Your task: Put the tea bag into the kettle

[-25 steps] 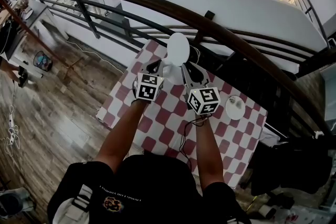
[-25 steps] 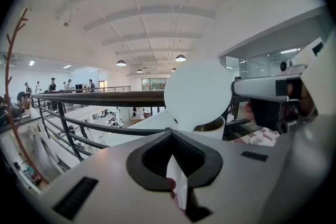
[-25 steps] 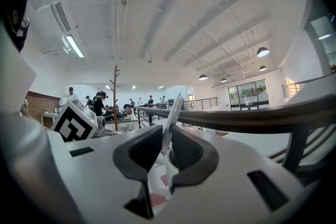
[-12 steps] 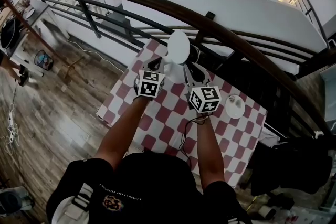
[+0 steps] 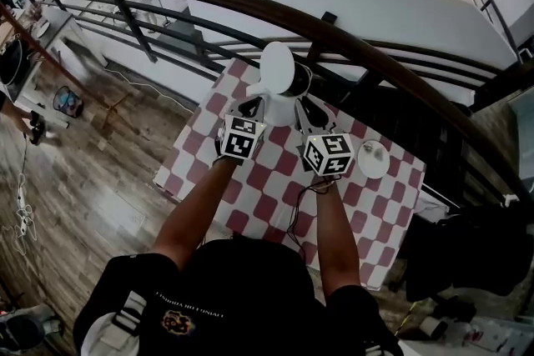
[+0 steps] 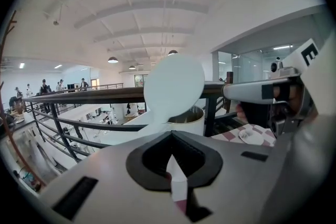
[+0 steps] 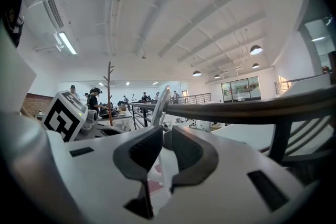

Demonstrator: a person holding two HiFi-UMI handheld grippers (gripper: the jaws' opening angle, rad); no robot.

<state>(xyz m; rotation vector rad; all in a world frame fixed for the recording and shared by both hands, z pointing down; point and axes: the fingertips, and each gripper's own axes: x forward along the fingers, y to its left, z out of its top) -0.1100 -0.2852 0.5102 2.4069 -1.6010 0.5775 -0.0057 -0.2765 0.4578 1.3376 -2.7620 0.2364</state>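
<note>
Since each tool's big grey body fills the bottom of its own view, a lot is hidden here, and I honestly can't pick out the tea bag for sure in any view. The left claw (image 6: 170, 135) is squeezed fully together. The thin white sliver (image 6: 177, 178) in the slot behind its pads could be the bag's paper or just tablecloth showing through. The right claw (image 7: 161, 131) sits partway apart with something white in the gap, right under the edge of the round white flip-up lid (image 7: 160, 107); can't make out whether the pads press on it.

The white cylindrical kettle (image 6: 190, 122) stands open at the far edge of the red-and-white checked worktop (image 5: 267, 196), between the two claws. The dark curved handrail (image 6: 79, 96) runs right behind it. A small white saucer (image 5: 373, 159) sits off to the right.

Versus a second ago it's basically the same setup: lid up, both hands just shifted a touch.
</note>
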